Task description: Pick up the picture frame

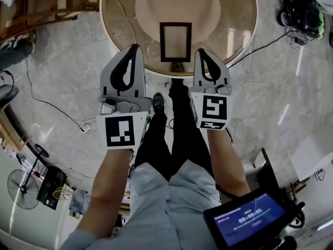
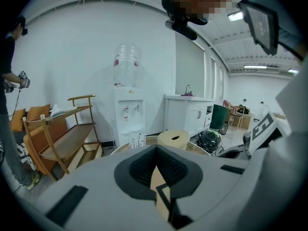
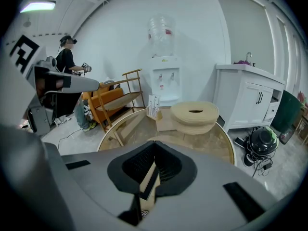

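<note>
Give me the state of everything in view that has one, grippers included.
left gripper: jaws shut, empty, short of the frame.
right gripper: jaws shut, empty, short of the frame.
picture frame: on the tan pad, untouched.
handheld screen: lit.
water bottle: seated on the dispenser.

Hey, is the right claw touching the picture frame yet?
Apart. Head view shows a strip of table between the right claw and the picture frame.
</note>
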### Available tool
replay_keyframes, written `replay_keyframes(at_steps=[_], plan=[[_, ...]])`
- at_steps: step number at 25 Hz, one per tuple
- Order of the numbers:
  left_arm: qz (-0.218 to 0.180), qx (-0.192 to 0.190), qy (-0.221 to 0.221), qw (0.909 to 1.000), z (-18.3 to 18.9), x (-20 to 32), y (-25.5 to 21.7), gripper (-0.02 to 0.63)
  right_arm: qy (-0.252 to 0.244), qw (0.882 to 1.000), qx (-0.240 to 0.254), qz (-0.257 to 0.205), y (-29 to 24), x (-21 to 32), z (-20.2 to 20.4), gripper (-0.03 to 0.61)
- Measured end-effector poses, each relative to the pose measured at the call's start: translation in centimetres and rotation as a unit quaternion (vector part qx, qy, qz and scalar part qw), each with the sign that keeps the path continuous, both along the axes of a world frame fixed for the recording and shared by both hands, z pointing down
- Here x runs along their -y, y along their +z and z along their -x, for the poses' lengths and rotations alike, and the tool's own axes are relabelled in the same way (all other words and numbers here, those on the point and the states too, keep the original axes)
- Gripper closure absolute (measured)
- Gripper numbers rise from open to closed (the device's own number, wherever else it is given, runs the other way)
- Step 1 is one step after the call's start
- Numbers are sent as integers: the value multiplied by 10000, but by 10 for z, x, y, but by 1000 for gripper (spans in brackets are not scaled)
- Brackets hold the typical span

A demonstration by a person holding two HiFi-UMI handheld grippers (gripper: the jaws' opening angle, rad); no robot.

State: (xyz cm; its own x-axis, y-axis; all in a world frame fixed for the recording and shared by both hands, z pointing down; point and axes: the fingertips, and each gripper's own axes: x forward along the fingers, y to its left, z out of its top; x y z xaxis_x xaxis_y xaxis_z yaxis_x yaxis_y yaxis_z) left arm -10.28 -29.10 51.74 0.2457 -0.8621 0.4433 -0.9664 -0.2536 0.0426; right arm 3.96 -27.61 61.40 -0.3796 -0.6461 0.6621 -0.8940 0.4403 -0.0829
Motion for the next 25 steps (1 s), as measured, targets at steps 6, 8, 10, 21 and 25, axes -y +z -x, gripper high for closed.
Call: replay_keyframes(at_steps=[6,8,10,21,25], plan=[[96,6,-42,9999,5,7,29,603,10,9999,36,142,30,3,7,560],[112,-28,-47,9999,5,10,37,603,41,9998,49,196,38,4,8,558],[126,-52,-25,9999,3,13,46,603,52,9997,55,246,48,5,9,555],[348,-110,-116,9993,-1,7,85,603,-5,9986,116,513,96,-1,11,498],[440,-120,-168,9988,1,4,98,603,-96,9979,120,631,115,-5,12,474]])
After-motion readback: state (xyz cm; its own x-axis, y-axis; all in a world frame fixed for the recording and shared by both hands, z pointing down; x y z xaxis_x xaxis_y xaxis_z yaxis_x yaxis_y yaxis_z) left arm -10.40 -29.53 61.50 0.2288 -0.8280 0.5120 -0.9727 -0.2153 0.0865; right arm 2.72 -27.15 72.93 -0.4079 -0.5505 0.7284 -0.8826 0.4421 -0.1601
